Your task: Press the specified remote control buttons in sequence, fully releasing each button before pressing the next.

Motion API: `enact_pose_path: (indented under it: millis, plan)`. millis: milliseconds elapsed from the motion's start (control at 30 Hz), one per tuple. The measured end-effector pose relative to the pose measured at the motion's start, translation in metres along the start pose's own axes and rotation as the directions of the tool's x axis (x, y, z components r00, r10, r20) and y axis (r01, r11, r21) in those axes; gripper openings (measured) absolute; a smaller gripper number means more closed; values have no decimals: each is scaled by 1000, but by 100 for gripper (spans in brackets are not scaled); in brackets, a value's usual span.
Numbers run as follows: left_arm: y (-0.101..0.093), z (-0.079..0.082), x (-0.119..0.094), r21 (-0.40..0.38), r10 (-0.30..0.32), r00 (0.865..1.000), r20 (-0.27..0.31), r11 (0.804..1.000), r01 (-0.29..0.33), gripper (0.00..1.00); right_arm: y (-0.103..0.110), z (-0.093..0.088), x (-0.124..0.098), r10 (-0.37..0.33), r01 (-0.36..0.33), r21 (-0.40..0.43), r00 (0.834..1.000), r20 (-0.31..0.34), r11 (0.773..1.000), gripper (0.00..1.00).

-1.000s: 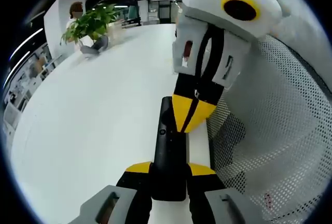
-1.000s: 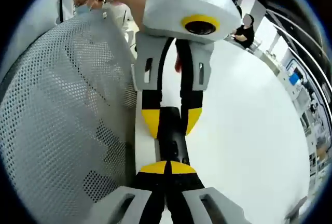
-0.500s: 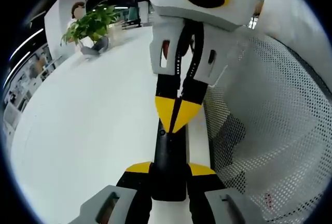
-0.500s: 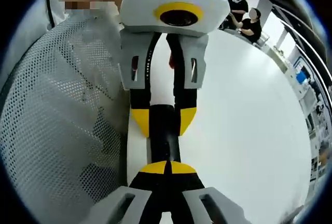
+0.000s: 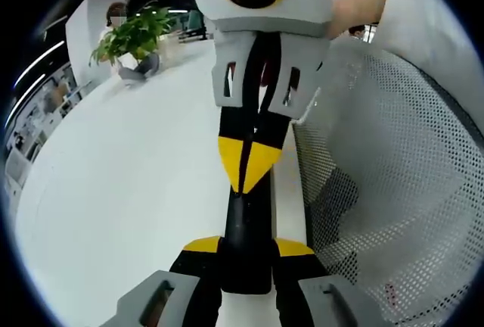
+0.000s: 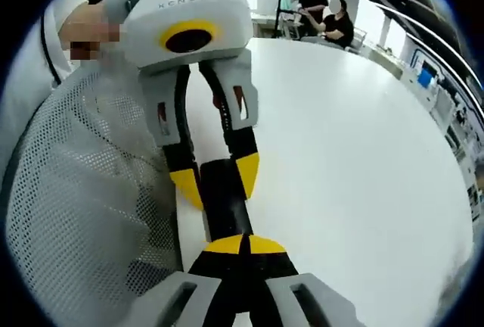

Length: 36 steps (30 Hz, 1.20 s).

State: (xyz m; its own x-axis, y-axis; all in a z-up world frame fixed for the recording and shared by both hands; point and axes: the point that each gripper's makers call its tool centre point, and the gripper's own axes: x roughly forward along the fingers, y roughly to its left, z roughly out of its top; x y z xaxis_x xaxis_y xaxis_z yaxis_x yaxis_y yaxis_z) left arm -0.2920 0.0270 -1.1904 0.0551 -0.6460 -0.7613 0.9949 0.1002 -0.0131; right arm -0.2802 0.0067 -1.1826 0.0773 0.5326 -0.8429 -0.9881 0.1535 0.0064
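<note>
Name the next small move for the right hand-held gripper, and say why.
Probably lift it straight off the remote. The right hand-held gripper, shut, has its yellow tips down on the remote's upper face, which the left hand-held gripper clamps. A button must be fully released before the next press.

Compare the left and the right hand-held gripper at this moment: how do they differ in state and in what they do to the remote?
The left hand-held gripper clamps the black remote by its sides, its yellow tips apart around it. The right hand-held gripper has its tips closed together into one point, which rests on the remote's top face. The left one holds the remote from one end; the right one faces it from the other end. Both have yellow tips, black jaws and grey bodies.
</note>
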Motion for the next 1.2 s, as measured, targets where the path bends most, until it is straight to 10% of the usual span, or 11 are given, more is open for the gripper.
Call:
enact_pose_path:
  millis: [500, 800, 1200]
  plan:
    - [1, -1, 0, 8, -4, 1000, -9, 1000, 4, 24, -5, 1, 5, 71, -64, 56, 988, -140, 996, 0]
    - [1, -1, 0, 6, -4, 1000, -4, 1000, 4, 24, -5, -1, 1, 14, -14, 120, 1000, -4, 993, 0]
    - [0, 0, 1, 17, -20, 1000, -6, 1000, 20, 25, 14, 5, 1, 51, -51, -7, 999, -15, 999, 0]
